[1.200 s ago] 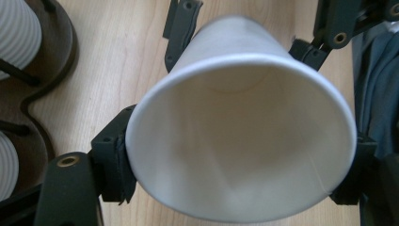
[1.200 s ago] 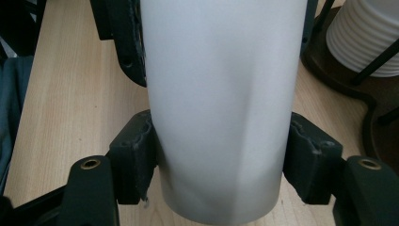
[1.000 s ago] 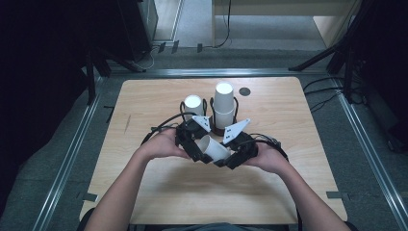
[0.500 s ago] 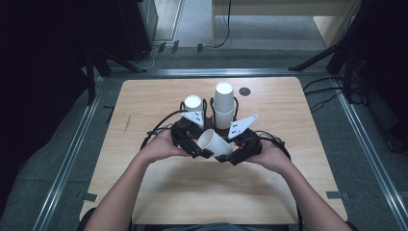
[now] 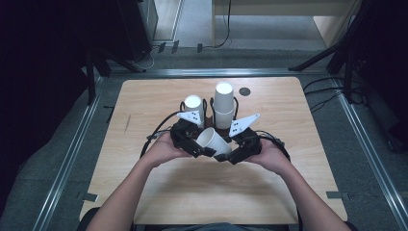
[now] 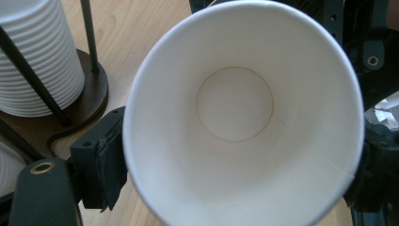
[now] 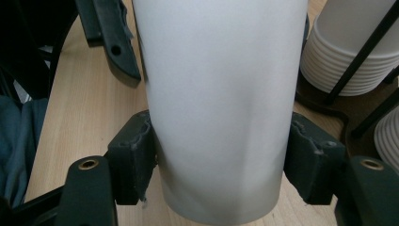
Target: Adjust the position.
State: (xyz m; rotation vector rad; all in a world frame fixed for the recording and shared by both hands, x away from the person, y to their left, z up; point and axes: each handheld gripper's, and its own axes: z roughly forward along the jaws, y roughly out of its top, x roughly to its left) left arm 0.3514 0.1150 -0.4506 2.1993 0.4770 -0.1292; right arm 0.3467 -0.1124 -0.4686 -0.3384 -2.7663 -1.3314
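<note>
A white paper cup (image 5: 212,140) lies tilted between both grippers at bench (image 5: 288,192) centre. At its 12 o'clock two cup stacks (image 5: 223,103) stand in a dark wire rack (image 6: 91,89), close behind. The right gripper (image 7: 221,165) has its jaws clamped on the cup's base end; its view shows the outer wall. The left gripper (image 6: 235,179) has its jaws against the rim; its view shows the empty inside.
</note>
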